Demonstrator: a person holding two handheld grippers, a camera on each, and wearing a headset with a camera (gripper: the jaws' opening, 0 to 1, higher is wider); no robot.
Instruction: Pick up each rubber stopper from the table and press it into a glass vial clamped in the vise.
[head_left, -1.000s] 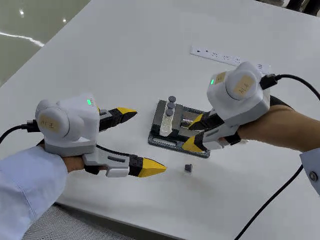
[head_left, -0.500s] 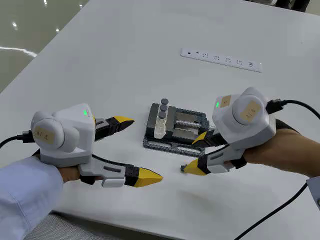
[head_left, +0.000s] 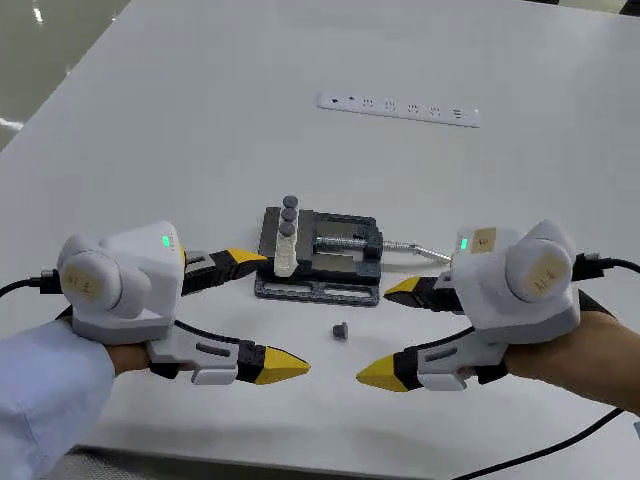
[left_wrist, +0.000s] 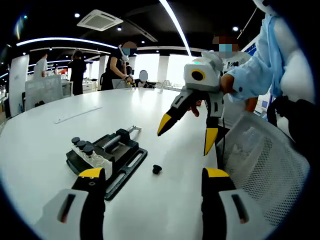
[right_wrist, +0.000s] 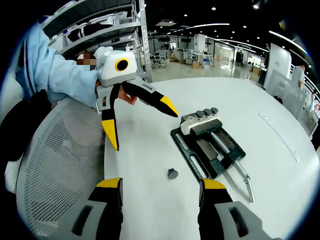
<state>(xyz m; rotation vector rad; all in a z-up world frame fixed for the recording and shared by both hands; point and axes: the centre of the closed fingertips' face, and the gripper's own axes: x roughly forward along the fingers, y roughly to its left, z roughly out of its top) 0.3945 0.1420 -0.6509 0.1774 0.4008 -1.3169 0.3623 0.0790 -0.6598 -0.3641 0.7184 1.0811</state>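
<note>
A dark vise (head_left: 320, 262) (left_wrist: 107, 156) (right_wrist: 207, 140) sits mid-table and clamps a row of glass vials (head_left: 287, 250) with dark rubber stoppers (head_left: 290, 214) (left_wrist: 82, 145) (right_wrist: 204, 113) on top. One loose stopper (head_left: 340, 331) (left_wrist: 157, 169) (right_wrist: 172, 173) lies on the table in front of the vise. My left gripper (head_left: 257, 312) (right_wrist: 140, 122) is open at the left, level with the vise. My right gripper (head_left: 392, 332) (left_wrist: 187, 131) is open at the right, with the loose stopper a little to the left of its fingertips. Neither holds anything.
A white power strip (head_left: 398, 108) lies farther back on the white table (head_left: 200, 120). The vise's screw handle (head_left: 410, 248) sticks out to the right. A mesh chair back (right_wrist: 55, 160) stands by the table's near edge. People stand far behind.
My right gripper has drawn back from the vise toward the near right and stands wide open. The left gripper has stayed roughly where it was, still open. The head camera has shifted.
</note>
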